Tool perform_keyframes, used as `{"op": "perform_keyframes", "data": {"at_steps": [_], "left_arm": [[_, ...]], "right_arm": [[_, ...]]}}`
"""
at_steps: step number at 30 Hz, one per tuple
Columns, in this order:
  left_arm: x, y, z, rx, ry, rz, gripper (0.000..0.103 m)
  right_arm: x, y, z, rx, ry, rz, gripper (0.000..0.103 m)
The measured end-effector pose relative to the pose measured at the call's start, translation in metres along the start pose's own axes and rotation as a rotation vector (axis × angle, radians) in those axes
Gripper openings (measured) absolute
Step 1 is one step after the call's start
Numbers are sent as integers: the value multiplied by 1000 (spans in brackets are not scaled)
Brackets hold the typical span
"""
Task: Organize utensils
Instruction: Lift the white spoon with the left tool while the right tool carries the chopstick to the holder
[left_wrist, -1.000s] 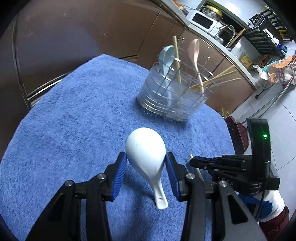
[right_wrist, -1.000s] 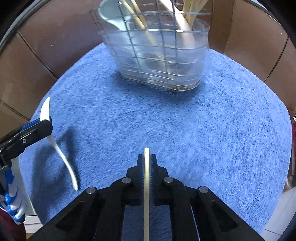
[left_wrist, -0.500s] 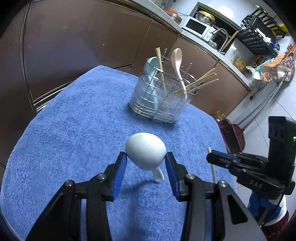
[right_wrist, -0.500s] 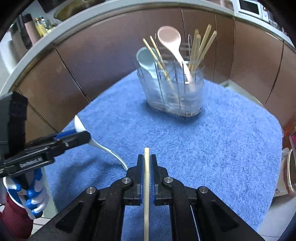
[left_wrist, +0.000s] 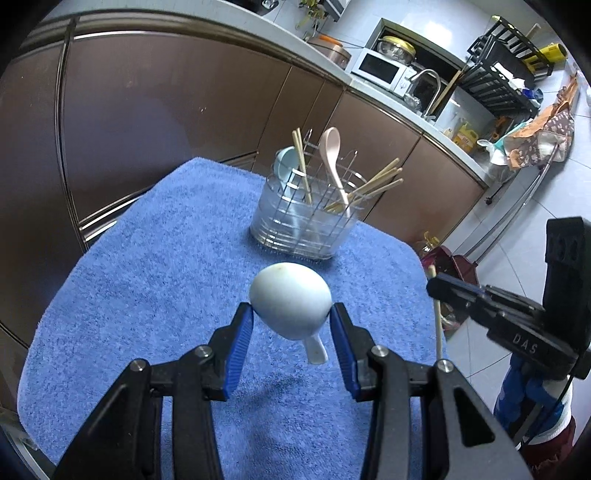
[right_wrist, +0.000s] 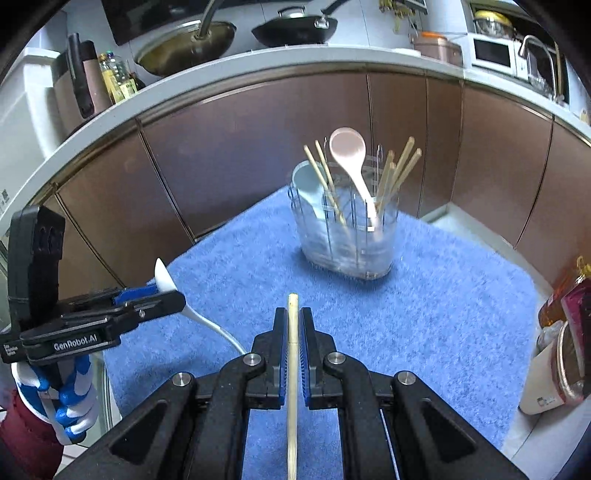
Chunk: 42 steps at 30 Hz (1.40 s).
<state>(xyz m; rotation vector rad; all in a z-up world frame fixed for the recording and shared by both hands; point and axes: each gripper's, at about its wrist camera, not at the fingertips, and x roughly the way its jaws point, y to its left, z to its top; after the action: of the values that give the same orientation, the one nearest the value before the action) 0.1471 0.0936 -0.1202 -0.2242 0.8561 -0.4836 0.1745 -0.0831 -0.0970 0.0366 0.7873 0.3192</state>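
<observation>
My left gripper (left_wrist: 291, 319) is shut on the bowl of a white ceramic spoon (left_wrist: 290, 308), held above the blue towel (left_wrist: 155, 266) with its handle hanging down. From the right wrist view the same spoon (right_wrist: 164, 280) sticks out of the left gripper (right_wrist: 162, 295) at the left. My right gripper (right_wrist: 293, 321) is shut on a single wooden chopstick (right_wrist: 292, 354), which also shows at the right of the left wrist view as chopstick (left_wrist: 437, 325). The wire utensil holder (left_wrist: 306, 221) (right_wrist: 345, 236) stands farther back on the towel with a pink spoon, a pale blue spoon and several chopsticks in it.
Brown cabinet fronts (right_wrist: 258, 147) curve behind the towel-covered table. The counter above carries pans (right_wrist: 295, 27) and a microwave (left_wrist: 380, 68). A bottle and containers (right_wrist: 565, 332) stand off the table's right edge. A gloved hand (right_wrist: 70, 398) holds the left gripper.
Both grippers have risen and pulled back from the holder, each keeping its utensil. The holder looks smaller and farther off, and more of the counter shows.
</observation>
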Motion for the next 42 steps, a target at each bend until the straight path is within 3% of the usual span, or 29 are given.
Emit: {"op": "perform_keyframes", "data": {"at_steps": [11,21,32,42], "left_arm": [[-10,-6,33,22,-48,-14,41],[-11,-26,106,73,-140,-31,41],[38,-37,166,107,-172,36,41],[85,-29,176,135,-151,91,40]], "right_arm": [[-30,-2,50,-19,-200,-13,6],[-43,-14,117,-7,-431,25,6],[-4,-42,166,41,-585,47,6],[38,-59,169,48,-634,24,6]]}}
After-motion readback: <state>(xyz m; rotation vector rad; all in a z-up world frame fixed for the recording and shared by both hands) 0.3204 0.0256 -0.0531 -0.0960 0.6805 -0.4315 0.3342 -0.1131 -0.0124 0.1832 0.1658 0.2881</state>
